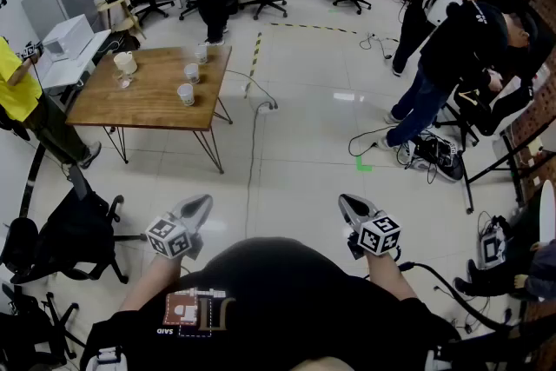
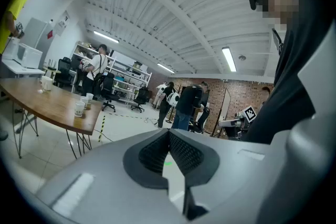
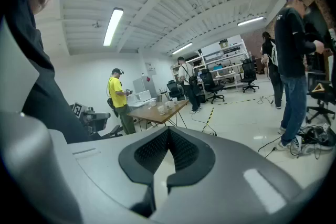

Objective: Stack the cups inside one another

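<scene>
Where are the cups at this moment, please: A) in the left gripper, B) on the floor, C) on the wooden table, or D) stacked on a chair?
C: the cups stand singly on the table, none nested in another.

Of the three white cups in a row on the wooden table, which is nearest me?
The near cup, at the row's end by the wooden table's front edge. The middle cup and far cup stand behind it, farther from you.
</scene>
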The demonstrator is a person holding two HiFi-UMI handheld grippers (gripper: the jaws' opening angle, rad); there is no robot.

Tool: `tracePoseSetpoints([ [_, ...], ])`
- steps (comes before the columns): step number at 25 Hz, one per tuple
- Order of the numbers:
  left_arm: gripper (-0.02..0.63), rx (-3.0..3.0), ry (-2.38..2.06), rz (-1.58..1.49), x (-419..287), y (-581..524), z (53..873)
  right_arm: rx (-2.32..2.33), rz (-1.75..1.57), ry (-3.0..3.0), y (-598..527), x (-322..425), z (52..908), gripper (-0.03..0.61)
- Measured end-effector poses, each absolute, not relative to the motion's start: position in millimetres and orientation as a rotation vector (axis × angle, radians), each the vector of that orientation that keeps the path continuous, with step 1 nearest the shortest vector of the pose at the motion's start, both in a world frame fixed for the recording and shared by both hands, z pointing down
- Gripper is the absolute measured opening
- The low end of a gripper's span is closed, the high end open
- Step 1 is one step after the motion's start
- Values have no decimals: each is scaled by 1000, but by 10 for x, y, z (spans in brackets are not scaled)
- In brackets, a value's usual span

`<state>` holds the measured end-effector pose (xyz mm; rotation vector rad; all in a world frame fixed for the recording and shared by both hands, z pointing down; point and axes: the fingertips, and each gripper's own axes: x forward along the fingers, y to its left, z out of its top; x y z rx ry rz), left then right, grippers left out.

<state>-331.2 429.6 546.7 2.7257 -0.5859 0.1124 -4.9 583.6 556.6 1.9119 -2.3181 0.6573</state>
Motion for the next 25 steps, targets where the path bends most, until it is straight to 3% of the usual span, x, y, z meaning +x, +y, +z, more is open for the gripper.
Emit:
tracePoseSetpoints([
  [13, 2, 2688, -608, 119, -2922, 4343, 5600, 1887, 697, -2312, 5754, 434, 5725, 14],
  [25, 2, 2676, -423, 149, -2920, 2785, 5819, 1981, 665, -2260, 4292, 231, 5523, 14],
])
